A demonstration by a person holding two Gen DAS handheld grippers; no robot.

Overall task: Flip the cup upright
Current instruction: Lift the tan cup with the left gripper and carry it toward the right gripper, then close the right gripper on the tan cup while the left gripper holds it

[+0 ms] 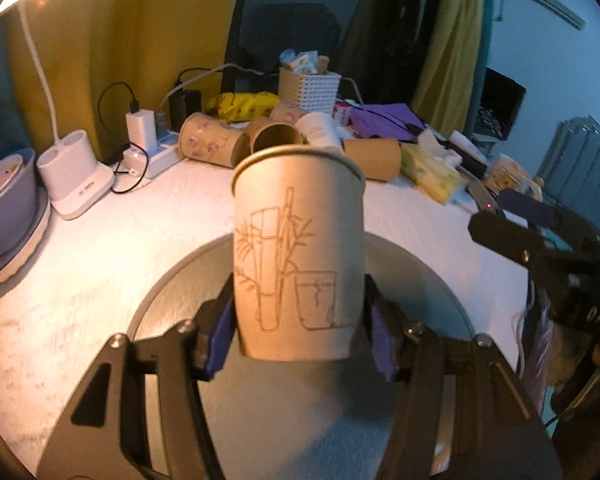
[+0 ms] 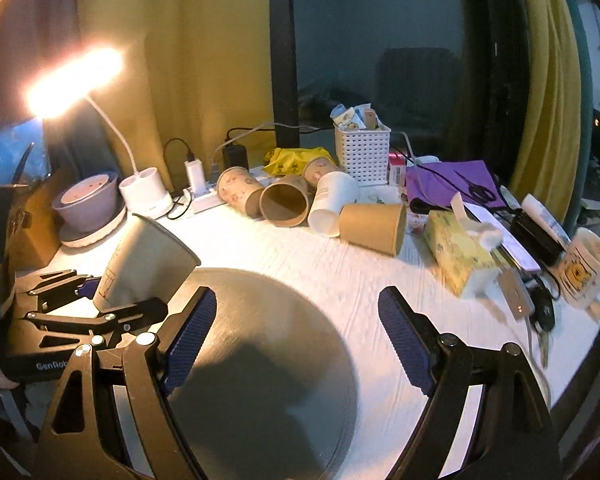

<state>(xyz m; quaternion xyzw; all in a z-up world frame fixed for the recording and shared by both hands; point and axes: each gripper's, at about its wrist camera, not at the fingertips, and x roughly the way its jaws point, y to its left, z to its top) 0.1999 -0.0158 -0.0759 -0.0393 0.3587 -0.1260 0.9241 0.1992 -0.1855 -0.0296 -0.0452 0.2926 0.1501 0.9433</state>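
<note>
My left gripper [image 1: 298, 334] is shut on a tan paper cup [image 1: 298, 256] with a bamboo drawing. It grips the cup low on its sides and holds it mouth up over the grey round mat [image 1: 180, 288]. In the right wrist view the same cup [image 2: 148, 260] leans to the right in the left gripper [image 2: 96, 296] at the mat's left edge [image 2: 260, 320]. My right gripper [image 2: 296, 332] is open and empty over the mat. It also shows at the right edge of the left wrist view [image 1: 512, 228].
Several paper cups [image 2: 284, 200] lie on their sides at the back of the white table. A lamp base [image 2: 146, 194], power strip [image 2: 204, 200], white basket [image 2: 362, 152], tissue box [image 2: 456, 252] and mug [image 2: 584, 272] stand around.
</note>
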